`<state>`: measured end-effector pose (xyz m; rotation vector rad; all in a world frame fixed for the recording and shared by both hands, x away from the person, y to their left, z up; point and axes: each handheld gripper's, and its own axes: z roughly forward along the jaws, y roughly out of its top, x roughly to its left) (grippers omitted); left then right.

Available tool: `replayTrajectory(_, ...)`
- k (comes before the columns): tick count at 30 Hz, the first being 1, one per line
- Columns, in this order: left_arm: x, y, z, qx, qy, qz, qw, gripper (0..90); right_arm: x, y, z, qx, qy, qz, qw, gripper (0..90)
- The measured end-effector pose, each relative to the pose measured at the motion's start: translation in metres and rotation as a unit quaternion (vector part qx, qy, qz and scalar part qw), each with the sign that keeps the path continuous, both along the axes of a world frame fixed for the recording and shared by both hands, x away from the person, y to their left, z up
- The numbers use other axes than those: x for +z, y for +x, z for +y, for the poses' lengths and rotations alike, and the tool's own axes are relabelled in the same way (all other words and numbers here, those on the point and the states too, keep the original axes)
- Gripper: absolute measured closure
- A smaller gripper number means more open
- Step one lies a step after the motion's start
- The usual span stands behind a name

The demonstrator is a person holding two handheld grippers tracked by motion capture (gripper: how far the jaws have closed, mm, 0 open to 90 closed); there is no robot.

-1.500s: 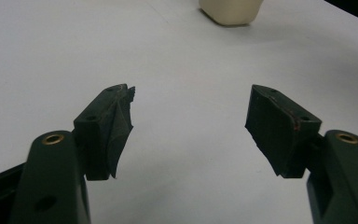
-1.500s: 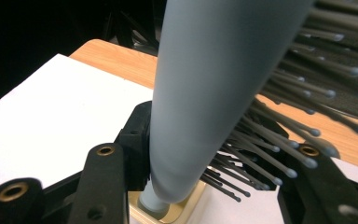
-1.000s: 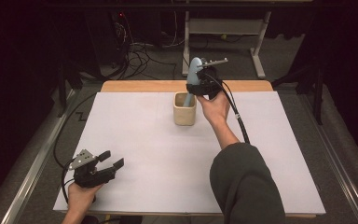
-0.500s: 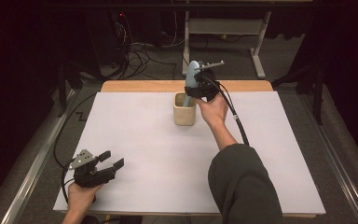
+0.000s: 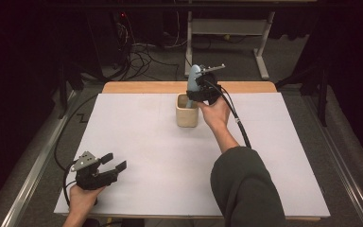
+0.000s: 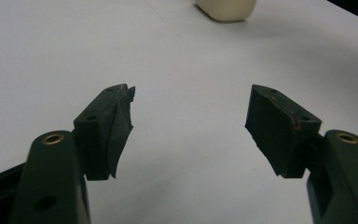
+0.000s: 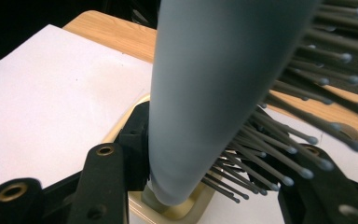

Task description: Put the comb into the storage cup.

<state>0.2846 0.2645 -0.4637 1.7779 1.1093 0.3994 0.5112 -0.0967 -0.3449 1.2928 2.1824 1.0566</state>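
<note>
A grey-blue hairbrush (image 5: 194, 75) stands upright, bristles facing right, with my right gripper (image 5: 192, 92) shut on its lower part. Its handle end dips into the mouth of a beige cup (image 5: 187, 118) at the table's far middle. In the right gripper view the hairbrush (image 7: 205, 93) rises between the jaws of my right gripper (image 7: 214, 161) above the cup's rim (image 7: 121, 128). My left gripper (image 5: 114, 161) rests at the near left of the table, open and with nothing in it. The left gripper view has my left gripper (image 6: 191, 116) wide apart, with the cup (image 6: 226, 8) far ahead.
White paper (image 5: 146, 156) covers the table, and a strip of wood (image 5: 142, 87) shows along its far edge. The right gripper's cable (image 5: 238, 125) trails over the paper beside the forearm. Cables and a desk frame (image 5: 227, 33) lie on the floor beyond.
My right gripper has sunk slightly with the hairbrush toward the cup. The left gripper has stayed where it was.
</note>
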Motion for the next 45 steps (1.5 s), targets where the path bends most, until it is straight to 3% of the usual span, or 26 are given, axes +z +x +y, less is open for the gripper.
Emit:
replayTrajectory(23,0.000,-0.001,-0.001,-0.003,0.009,-0.007,0.9999,31.6,-0.012,0.001,-0.001,0.001,-0.004,0.018,0.9998,51.1)
replayTrajectory(45,0.000,-0.001,-0.002,-0.005,0.014,-0.008,0.9999,31.5,-0.011,0.005,-0.008,-0.006,0.000,0.020,0.9998,45.1)
